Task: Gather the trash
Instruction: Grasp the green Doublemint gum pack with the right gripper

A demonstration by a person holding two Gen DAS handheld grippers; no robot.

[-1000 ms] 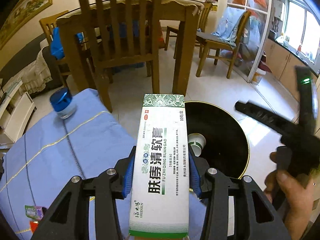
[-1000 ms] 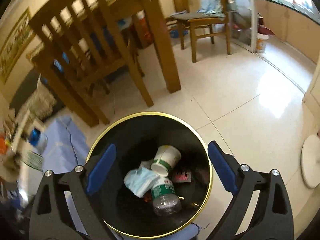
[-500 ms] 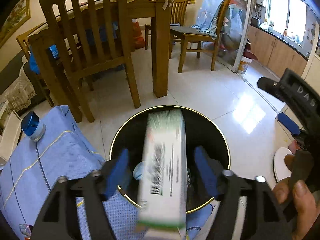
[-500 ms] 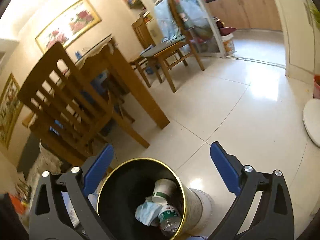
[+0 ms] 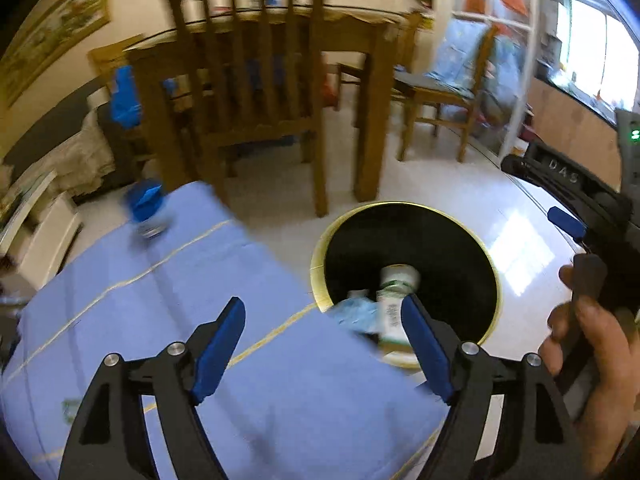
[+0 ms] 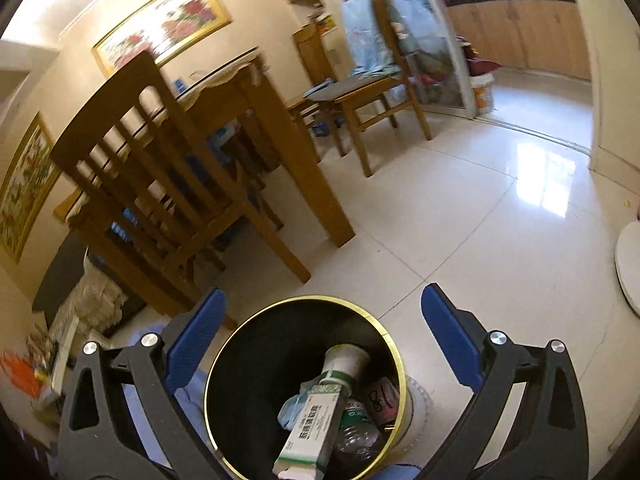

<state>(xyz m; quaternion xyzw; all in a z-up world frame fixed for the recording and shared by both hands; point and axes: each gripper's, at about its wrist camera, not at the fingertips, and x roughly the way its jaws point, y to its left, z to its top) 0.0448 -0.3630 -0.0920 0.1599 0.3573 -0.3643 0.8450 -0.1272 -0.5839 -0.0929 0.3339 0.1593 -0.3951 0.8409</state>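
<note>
Left gripper released, jaws just been opening, nothing between them now; hovering over the blue cloth on the surface, beside the bin. Right gripper spread wide too, empty, poised above the bin's gold rim. Ointment box lying inside the bin, leaning on a paper cup, a crumpled tissue and a plastic bottle. Remaining trash, by the look of it: a small green wrapper at the near left edge of the cloth, and perhaps the blue-capped jar at the far corner, blurred. Wrapper probably light, thin and limp; likely to slide on cloth, so best pinched at a raised edge. Jar likely stiff and heavier, possibly slippery; best taken across the cap or body, squarely.
</note>
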